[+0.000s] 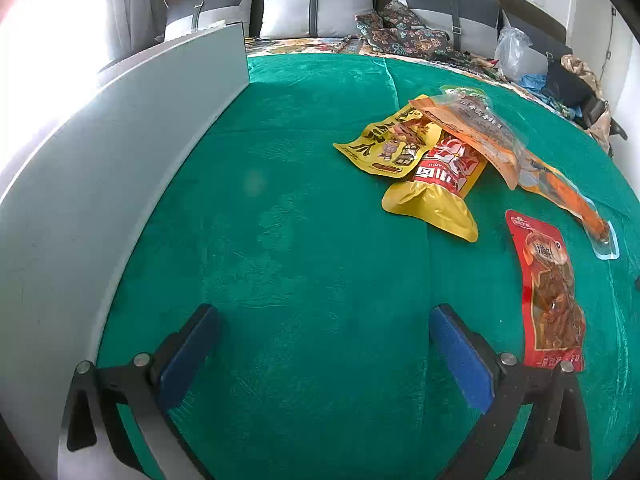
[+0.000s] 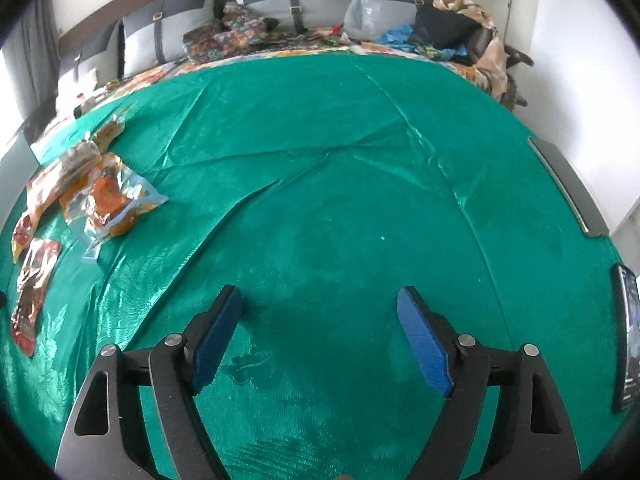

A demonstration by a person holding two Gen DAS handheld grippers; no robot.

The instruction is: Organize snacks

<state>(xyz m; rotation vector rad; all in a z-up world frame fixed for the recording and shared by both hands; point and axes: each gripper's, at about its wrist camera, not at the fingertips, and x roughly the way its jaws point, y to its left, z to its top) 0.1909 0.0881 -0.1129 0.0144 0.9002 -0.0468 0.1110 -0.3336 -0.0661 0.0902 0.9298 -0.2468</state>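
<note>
Snack packets piled on the cloth (image 1: 304,240), pouch (image 1: 434,196) under a long packet (image 1: 476,132), flat packet (image 1: 550,292) nearer, board (image 1: 120,152) left, pillows (image 1: 316,8) behind.

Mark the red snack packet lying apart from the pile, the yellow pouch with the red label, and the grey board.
red snack packet (image 1: 550,292), left wrist view, on its clear window.
yellow pouch (image 1: 434,204), left wrist view, on its plain yellow end.
grey board (image 1: 132,140), left wrist view, on its flat face.

Bright daylight from the left, window glare (image 1: 36,40) blown out. Green cloth (image 2: 320,140) shows sheen. Strong fisheye bending, dark vignette at corners. Slightly soft at edges, probably lens.
</note>
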